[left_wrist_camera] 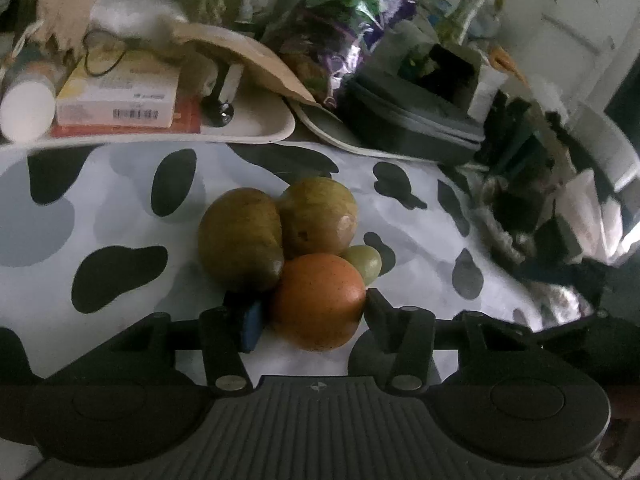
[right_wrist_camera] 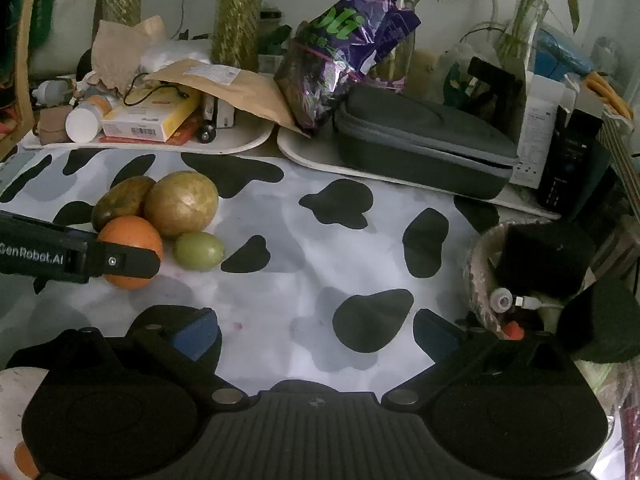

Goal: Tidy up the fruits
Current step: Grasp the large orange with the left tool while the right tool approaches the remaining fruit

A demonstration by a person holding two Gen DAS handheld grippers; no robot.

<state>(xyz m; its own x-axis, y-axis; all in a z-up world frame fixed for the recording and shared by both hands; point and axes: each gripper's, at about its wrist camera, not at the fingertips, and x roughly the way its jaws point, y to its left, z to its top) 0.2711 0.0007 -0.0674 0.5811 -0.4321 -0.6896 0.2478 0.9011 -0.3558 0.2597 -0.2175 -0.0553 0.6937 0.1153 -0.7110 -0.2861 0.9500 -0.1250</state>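
Note:
An orange (left_wrist_camera: 318, 300) lies on the cow-print cloth (left_wrist_camera: 120, 220) between the fingers of my left gripper (left_wrist_camera: 310, 312), which touch both its sides. Two brownish-green mangoes (left_wrist_camera: 240, 238) (left_wrist_camera: 318, 216) and a small green fruit (left_wrist_camera: 364, 264) sit touching it just behind. In the right wrist view the same cluster lies at left: orange (right_wrist_camera: 128, 240), mangoes (right_wrist_camera: 122, 200) (right_wrist_camera: 182, 204), green fruit (right_wrist_camera: 199, 250), with the left gripper's finger (right_wrist_camera: 124, 264) across the orange. My right gripper (right_wrist_camera: 316, 332) is open and empty over bare cloth.
White trays (right_wrist_camera: 240, 142) at the back hold boxes, a bottle, an envelope, a purple snack bag (right_wrist_camera: 344, 52) and a grey zip case (right_wrist_camera: 420, 144). A woven basket (right_wrist_camera: 480, 272) with dark items stands at right. Plants line the back.

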